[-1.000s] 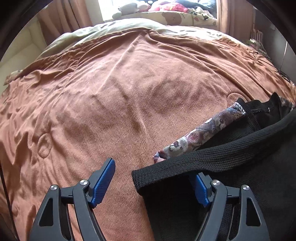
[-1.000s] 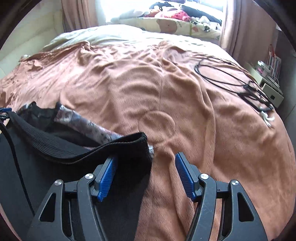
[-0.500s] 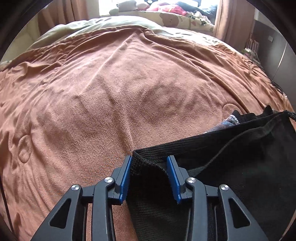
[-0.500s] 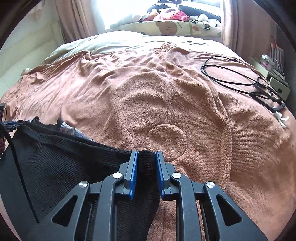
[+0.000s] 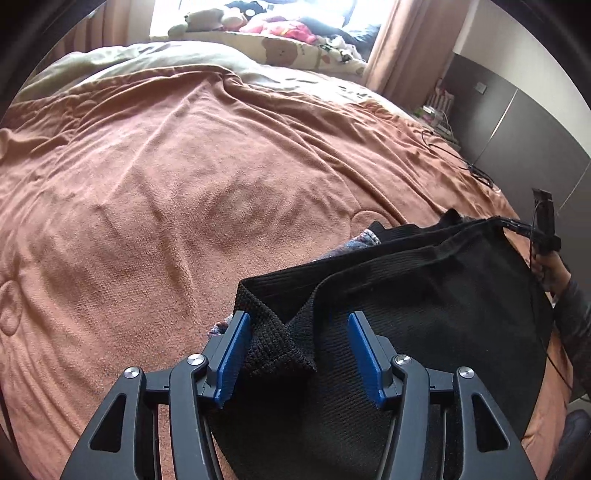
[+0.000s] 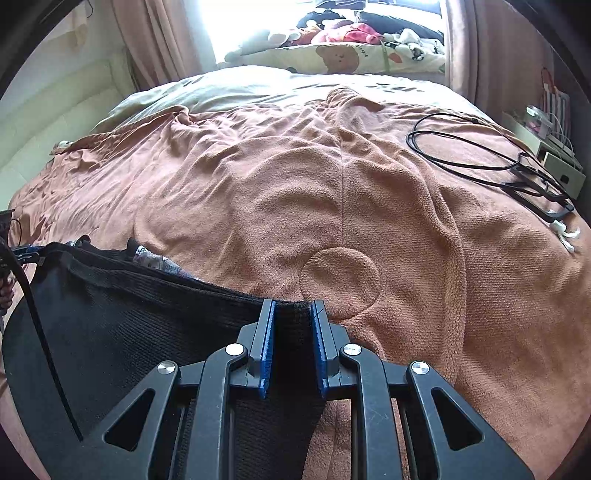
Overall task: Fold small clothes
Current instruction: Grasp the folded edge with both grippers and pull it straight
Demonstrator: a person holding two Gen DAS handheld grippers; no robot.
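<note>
**Black knit held at one corner, loose at the other**

While the right gripper [image 6: 293, 347] clamps its blue pads on the ribbed edge of the black knit garment [image 6: 122, 332], the left gripper [image 5: 297, 354] has its jaws opening; the garment's other corner lies bunched between its pads, against the left one and clear of the right one; the garment spans the near side of the bed, its edge drawn up between the two grippers above the brown blanket [image 5: 184, 177]; a patterned cloth [image 5: 367, 238] peeks out just beyond the black edge, partly hidden by it; in the left wrist view the person's right hand [image 5: 550, 266] shows at the far right end of the garment; on the right of the bed, well apart from the clothes, black cables [image 6: 480, 162] lie coiled; at the far end, soft toys [image 6: 332, 35] sit piled by the bright window.
</note>
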